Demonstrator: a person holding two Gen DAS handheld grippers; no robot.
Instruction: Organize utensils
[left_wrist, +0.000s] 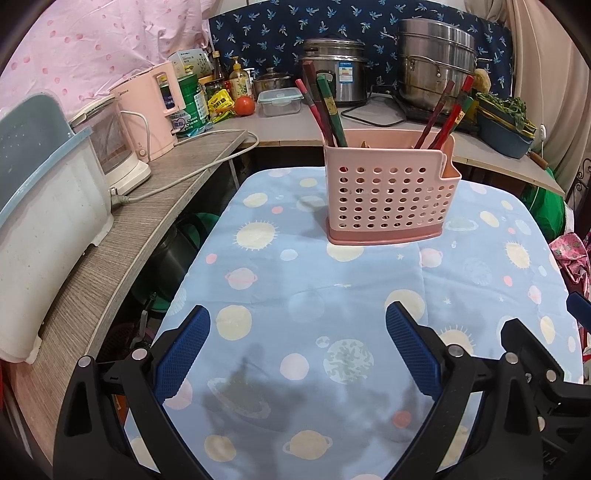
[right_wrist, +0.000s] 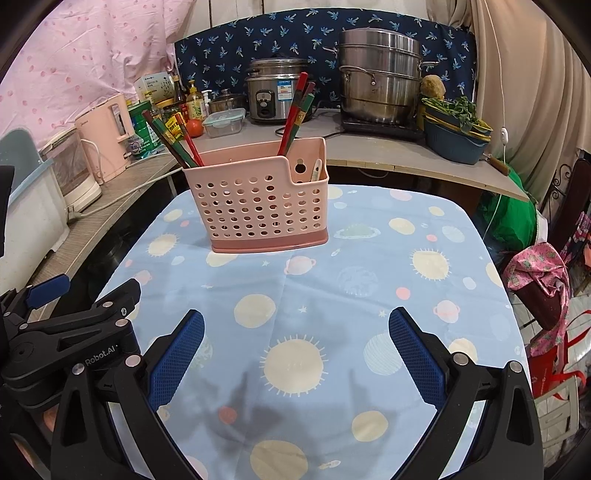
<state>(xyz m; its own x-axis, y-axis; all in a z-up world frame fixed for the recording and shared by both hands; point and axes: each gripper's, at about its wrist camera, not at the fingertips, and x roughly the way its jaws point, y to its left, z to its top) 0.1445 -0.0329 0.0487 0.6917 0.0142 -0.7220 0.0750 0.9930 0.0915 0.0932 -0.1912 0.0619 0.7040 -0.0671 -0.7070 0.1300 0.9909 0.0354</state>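
Left wrist view shows the pink holder (left_wrist: 389, 195) standing upright mid-tabletop (left_wrist: 280, 280) with chopsticks (left_wrist: 328, 107) already in its compartments, so sorting looks basically done, or between picks. Left gripper (left_wrist: 297, 345) and right gripper (right_wrist: 295, 349) both hover low side by side, jaws wide and empty. Next move needs a loose utensil; none in sight.
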